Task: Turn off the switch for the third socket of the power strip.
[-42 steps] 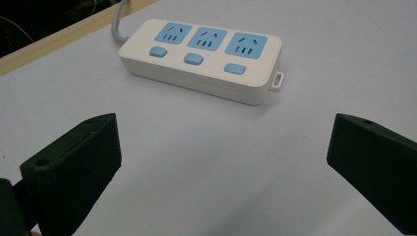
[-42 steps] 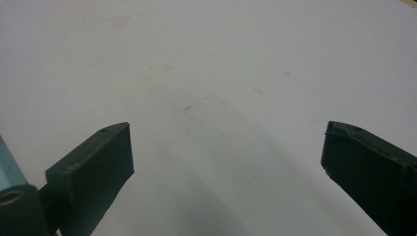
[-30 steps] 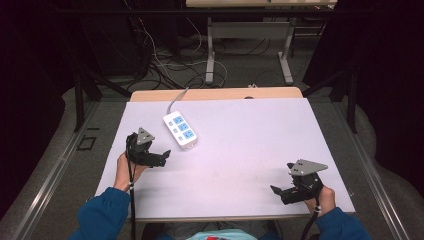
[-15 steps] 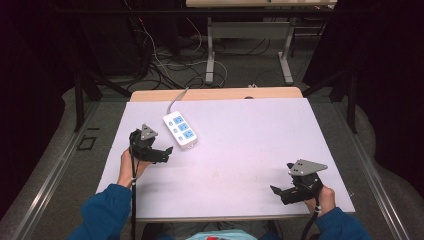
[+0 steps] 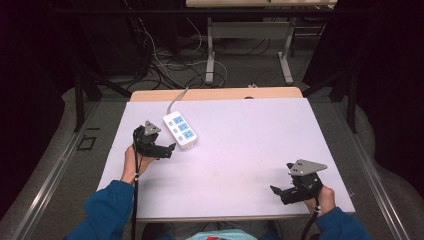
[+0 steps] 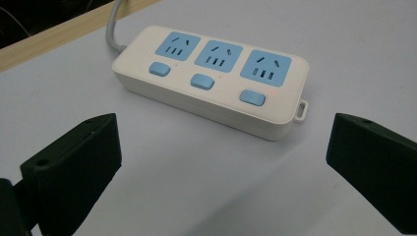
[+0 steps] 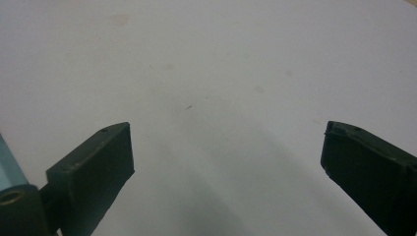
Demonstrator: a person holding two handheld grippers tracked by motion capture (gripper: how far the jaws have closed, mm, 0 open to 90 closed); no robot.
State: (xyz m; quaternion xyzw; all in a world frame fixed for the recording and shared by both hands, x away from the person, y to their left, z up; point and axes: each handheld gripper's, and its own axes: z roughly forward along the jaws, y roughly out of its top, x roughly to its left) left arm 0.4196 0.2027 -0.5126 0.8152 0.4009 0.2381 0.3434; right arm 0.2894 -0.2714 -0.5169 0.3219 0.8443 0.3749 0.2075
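A white power strip (image 6: 211,78) with three blue sockets and three blue buttons lies flat near the worktop's (image 5: 250,150) far left corner, its grey cable (image 5: 176,98) running off over the far edge. The left gripper (image 5: 167,149) sits just beside its near end, not touching; in the left gripper view the strip lies just ahead of the two black fingers (image 6: 74,162), which are spread wide and hold nothing. The right gripper (image 5: 280,192) rests near the worktop's near right corner, well apart from the strip, its fingers (image 7: 93,167) likewise wide apart and empty over bare surface.
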